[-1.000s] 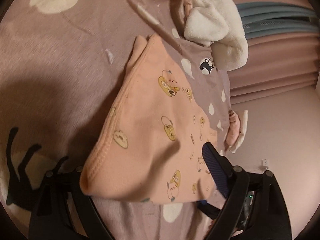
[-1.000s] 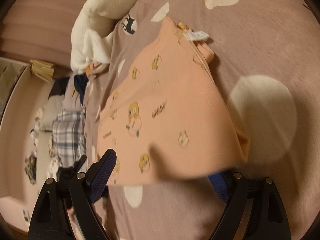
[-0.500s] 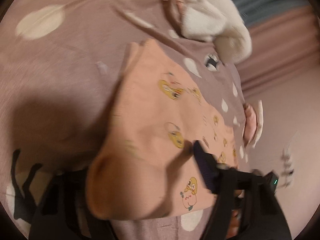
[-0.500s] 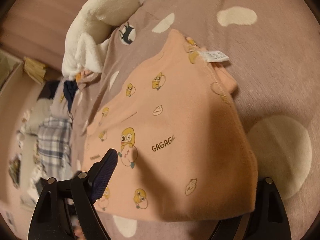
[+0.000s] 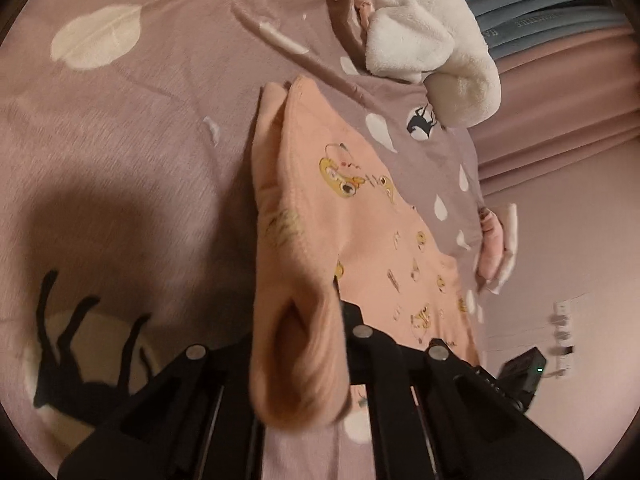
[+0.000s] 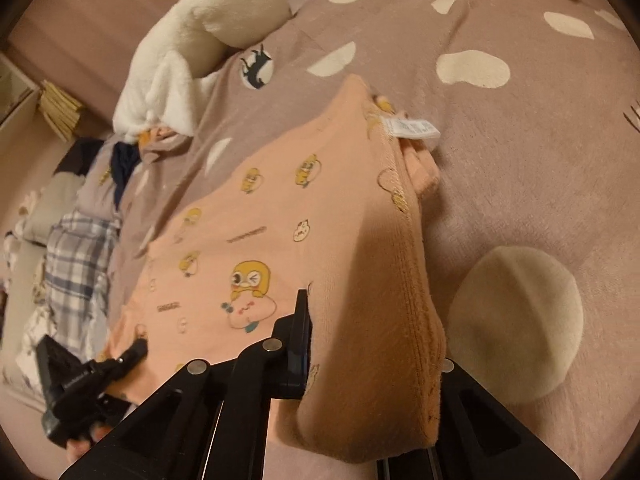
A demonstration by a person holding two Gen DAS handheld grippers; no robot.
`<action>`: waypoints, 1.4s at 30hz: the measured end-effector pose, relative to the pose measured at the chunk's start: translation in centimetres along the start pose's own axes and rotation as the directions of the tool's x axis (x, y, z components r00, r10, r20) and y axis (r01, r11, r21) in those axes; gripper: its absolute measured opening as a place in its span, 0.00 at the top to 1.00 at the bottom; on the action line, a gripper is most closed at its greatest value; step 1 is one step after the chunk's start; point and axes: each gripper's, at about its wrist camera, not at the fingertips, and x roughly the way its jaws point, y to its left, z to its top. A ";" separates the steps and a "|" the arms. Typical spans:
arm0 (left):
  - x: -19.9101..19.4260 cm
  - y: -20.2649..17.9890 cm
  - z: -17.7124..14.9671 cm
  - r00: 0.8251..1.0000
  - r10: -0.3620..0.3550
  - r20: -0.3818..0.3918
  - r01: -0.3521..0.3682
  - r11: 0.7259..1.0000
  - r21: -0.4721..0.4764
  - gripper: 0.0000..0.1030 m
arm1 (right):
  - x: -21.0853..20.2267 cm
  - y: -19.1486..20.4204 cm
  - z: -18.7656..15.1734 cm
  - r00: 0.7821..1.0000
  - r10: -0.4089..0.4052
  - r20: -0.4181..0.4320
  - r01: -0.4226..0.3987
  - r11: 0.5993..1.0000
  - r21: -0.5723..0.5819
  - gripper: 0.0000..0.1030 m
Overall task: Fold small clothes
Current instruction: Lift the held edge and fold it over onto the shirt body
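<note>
A small peach garment (image 5: 360,248) with yellow cartoon prints lies on the mauve spotted bedspread (image 5: 120,140). My left gripper (image 5: 298,344) is shut on the near edge of the garment's left side, which bunches between the jaws. My right gripper (image 6: 372,344) is shut on the garment's (image 6: 280,216) right near edge; the cloth drapes over the right finger and hides it. A white care label (image 6: 412,128) sticks out at the garment's far edge. The other gripper (image 6: 80,384) shows at lower left in the right wrist view.
A white fluffy garment (image 5: 432,36) lies on the bed beyond the peach one, also in the right wrist view (image 6: 192,56). A plaid cloth (image 6: 76,264) and dark clothes (image 6: 124,160) lie further off. A pink item (image 5: 494,248) hangs at the bed's edge.
Both grippers have closed on the garment's near edge, which now bunches in the jaws. The jaws stood wide open one second ago.
</note>
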 end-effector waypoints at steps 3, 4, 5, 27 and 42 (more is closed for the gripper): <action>-1.0 0.2 -0.8 1.000 0.005 -0.010 -0.005 1.000 -0.001 0.97 | -0.8 0.2 -0.6 1.000 0.028 0.009 -0.028 1.000 -0.009 0.92; -1.5 0.1 -1.4 1.000 0.010 -0.016 -0.010 1.000 0.002 0.97 | -1.1 0.3 -0.8 1.000 0.029 0.009 -0.029 1.000 -0.011 0.92; -1.9 0.1 -1.8 1.000 0.010 -0.015 -0.010 1.000 0.003 0.97 | -1.2 0.5 -1.0 1.000 0.029 0.004 -0.029 0.999 -0.018 0.92; -0.3 0.1 -2.2 0.992 0.088 0.085 -0.090 0.996 0.018 0.97 | -0.2 -0.7 -3.4 0.998 0.019 -0.059 -0.018 1.000 0.002 0.92; -2.9 -1.0 -5.0 0.987 0.087 0.135 -0.102 0.989 0.103 0.96 | -3.2 0.3 -2.7 0.999 0.048 0.001 -0.048 0.995 -0.083 0.93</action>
